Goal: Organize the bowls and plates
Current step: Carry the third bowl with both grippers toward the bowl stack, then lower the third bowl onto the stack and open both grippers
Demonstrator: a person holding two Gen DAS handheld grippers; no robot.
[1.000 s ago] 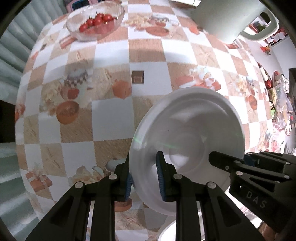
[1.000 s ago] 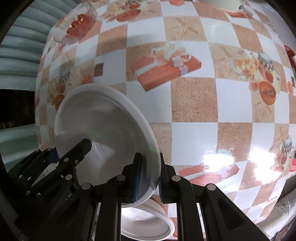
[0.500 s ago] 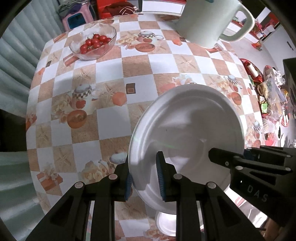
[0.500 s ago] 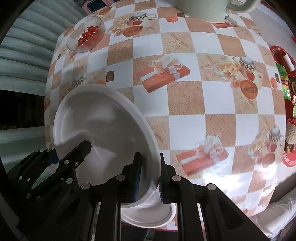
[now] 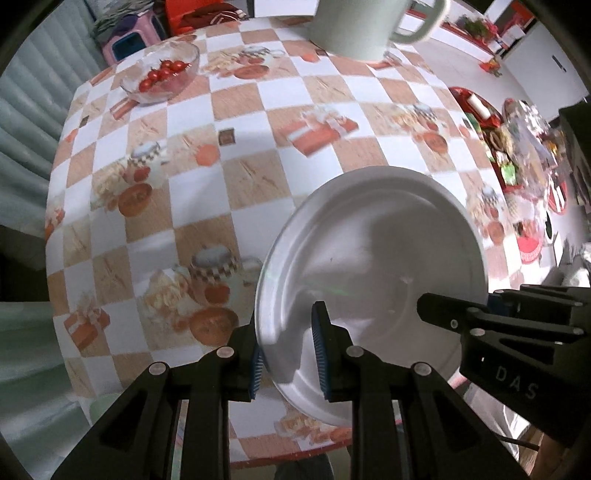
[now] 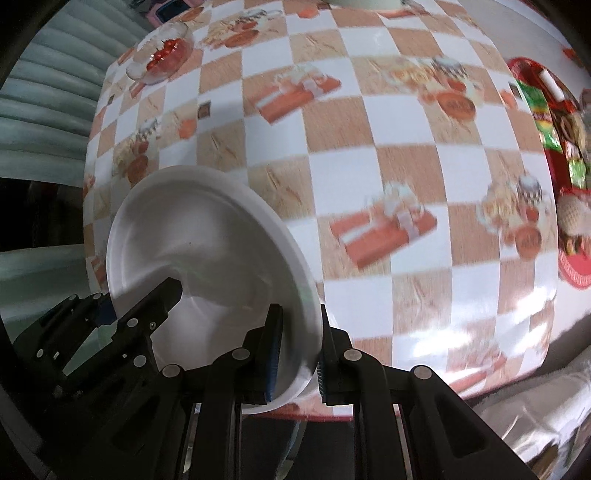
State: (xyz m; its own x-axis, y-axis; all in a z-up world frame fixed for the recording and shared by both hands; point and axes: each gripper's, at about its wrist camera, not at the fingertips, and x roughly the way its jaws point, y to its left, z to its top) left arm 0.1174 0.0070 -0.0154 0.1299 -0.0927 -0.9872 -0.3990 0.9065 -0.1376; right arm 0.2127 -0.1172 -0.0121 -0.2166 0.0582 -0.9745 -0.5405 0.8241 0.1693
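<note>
A white plate [image 5: 373,258] is gripped at opposite rims by both tongs and held above a table [image 5: 236,107] covered in a checked cloth of white and tan squares, printed with gift boxes, jars and starfish. The left gripper [image 5: 286,350] is seen clamped on the plate's near-left edge, its blue-ribbed pads pressed against either face of the rim; the right gripper [image 6: 297,354] is likewise clenched on the opposite edge, the rim being pinched between its pads. In the left wrist view the right gripper's black body is crossed by the letters "DAS" in pale print — the only writing that can be read. The plate is shown empty and tilted slightly, with no part of it touching the cloth. At the table's far-left corner a glass bowl [image 5: 162,70] of cherry tomatoes [image 5: 160,72] is set, well apart from the plate, and a pale green jug [image 5: 362,26] with a handle is placed at the far edge. To the right, a red tray [image 6: 554,147] of wrapped sweets is seen — its labels are too blurred to be made out.
</note>
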